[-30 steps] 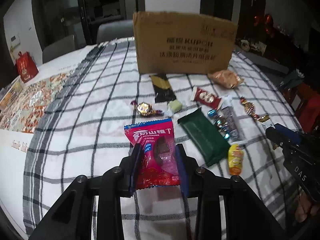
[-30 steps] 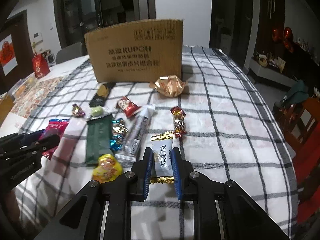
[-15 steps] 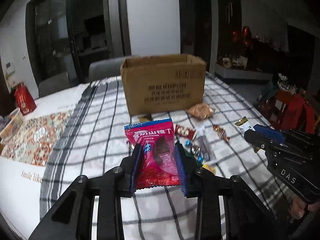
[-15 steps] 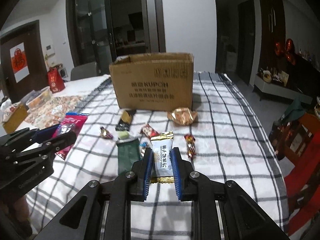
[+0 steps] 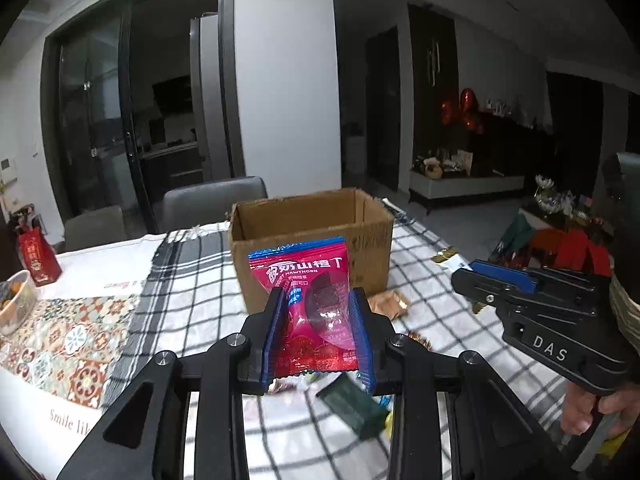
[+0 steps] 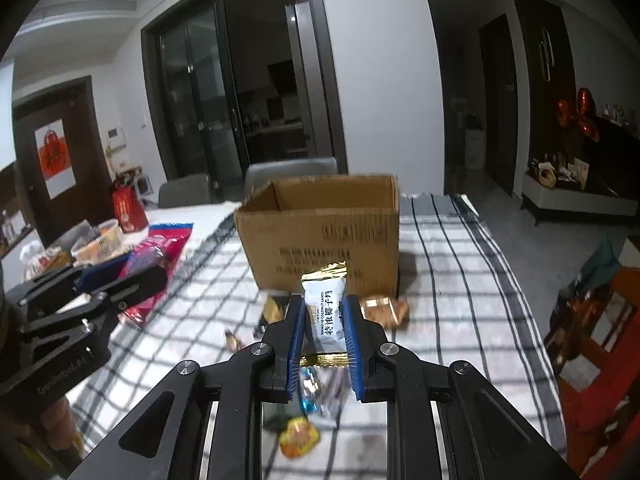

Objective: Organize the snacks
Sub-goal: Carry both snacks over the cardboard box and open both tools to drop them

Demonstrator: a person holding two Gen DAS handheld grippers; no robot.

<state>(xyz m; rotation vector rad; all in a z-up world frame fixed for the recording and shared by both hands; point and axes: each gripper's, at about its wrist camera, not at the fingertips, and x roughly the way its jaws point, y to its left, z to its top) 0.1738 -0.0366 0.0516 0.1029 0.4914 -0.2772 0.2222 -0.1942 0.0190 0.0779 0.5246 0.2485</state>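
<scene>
My left gripper (image 5: pixel 318 300) is shut on a red hawthorn snack packet (image 5: pixel 310 300) and holds it high above the checked tablecloth, in front of the open cardboard box (image 5: pixel 308 232). My right gripper (image 6: pixel 323 308) is shut on a white and gold coconut candy packet (image 6: pixel 326 312), also raised, facing the same box (image 6: pixel 324 228). Each gripper shows in the other's view: the right one (image 5: pixel 472 276) at right, the left one (image 6: pixel 148 272) at left with the red packet (image 6: pixel 160 248).
Loose snacks lie on the cloth below: a green bar (image 5: pixel 354 408), a gold wrapper (image 6: pixel 384 308), a yellow candy (image 6: pixel 298 436), a blue candy (image 6: pixel 310 388). A red gift bag (image 5: pixel 36 252) and a bowl (image 5: pixel 14 304) stand at left. Grey chairs (image 5: pixel 212 200) stand behind the table.
Both grippers have risen well above the table with their packets and moved toward the box, whose open top now shows. The loose snacks have dropped low in both views.
</scene>
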